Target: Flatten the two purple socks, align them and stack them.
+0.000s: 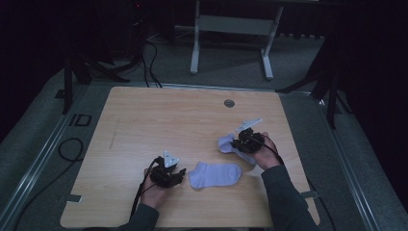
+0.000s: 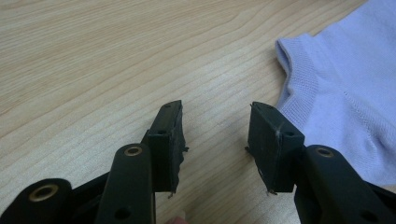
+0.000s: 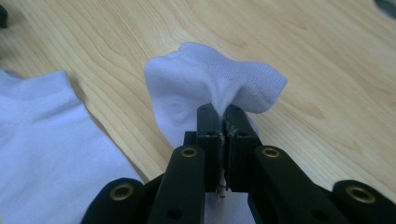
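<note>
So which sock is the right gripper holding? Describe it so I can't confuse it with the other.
On the wooden table, look near the right edge, at the right gripper. The pinched sock is bunched up in its shut jaws, partly lifted, unlike the flat sock spread out near the front middle beside the open left gripper.

overhead plus two close tabletop views

Left gripper over a wooden table.
We see its jaws parted, nothing between them; a pale lilac sock lies just beside the right jaw.
</note>
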A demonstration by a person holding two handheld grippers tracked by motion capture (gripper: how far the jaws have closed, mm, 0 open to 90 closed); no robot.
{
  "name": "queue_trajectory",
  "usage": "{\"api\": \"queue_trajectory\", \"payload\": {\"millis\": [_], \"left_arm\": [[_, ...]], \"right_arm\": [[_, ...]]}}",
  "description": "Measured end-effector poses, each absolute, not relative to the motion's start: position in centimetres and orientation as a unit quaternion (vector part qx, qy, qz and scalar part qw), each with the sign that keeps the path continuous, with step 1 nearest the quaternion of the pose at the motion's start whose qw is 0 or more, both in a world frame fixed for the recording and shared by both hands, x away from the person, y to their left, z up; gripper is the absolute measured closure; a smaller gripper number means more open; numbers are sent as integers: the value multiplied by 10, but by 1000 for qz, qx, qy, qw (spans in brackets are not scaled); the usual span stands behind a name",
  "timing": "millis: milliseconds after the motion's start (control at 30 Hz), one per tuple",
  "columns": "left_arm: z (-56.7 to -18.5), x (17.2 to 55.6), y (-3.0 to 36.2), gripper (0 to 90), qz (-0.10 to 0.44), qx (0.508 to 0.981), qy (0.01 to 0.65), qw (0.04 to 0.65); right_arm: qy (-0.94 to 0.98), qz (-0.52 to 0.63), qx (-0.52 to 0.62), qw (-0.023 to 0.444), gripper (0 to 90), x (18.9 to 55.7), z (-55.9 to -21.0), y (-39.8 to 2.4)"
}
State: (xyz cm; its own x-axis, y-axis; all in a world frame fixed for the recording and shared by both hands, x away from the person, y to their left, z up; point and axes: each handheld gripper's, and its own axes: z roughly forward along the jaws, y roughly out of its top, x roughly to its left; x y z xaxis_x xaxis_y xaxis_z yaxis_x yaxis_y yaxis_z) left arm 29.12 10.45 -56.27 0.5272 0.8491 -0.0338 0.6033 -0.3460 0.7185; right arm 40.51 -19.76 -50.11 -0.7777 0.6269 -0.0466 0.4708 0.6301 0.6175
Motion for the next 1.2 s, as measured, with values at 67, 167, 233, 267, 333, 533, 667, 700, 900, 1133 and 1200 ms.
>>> {"api": "queue_trajectory", "payload": {"millis": [67,167,233,267,333,533,667,700,900,1133,1200], "left_arm": [[-563,291,104,555,175,802,453,349],[-563,291,104,555,176,802,452,348],[-562,291,104,555,176,803,452,347],[-562,291,104,555,176,803,451,347],[-562,291,104,555,176,803,452,347],[-562,291,104,556,176,803,451,347],[-562,291,104,556,176,802,452,348],[-562,291,104,555,175,803,452,347],[-562,291,104,556,175,804,450,347],[-562,291,104,556,175,804,449,348],[-562,291,104,555,175,804,449,348]], "right_arm": [[891,307,308,131,866,403,-498,-201],[885,316,313,135,865,401,-492,-207],[883,321,315,135,865,400,-490,-209],[879,329,316,137,865,398,-486,-213],[877,336,314,140,865,396,-482,-216],[870,355,311,146,863,387,-471,-220],[868,361,306,150,863,383,-466,-220],[867,364,305,150,863,381,-464,-219],[868,370,294,151,862,374,-460,-214],[869,382,277,150,862,363,-456,-207],[868,386,274,148,862,359,-455,-204]]}}
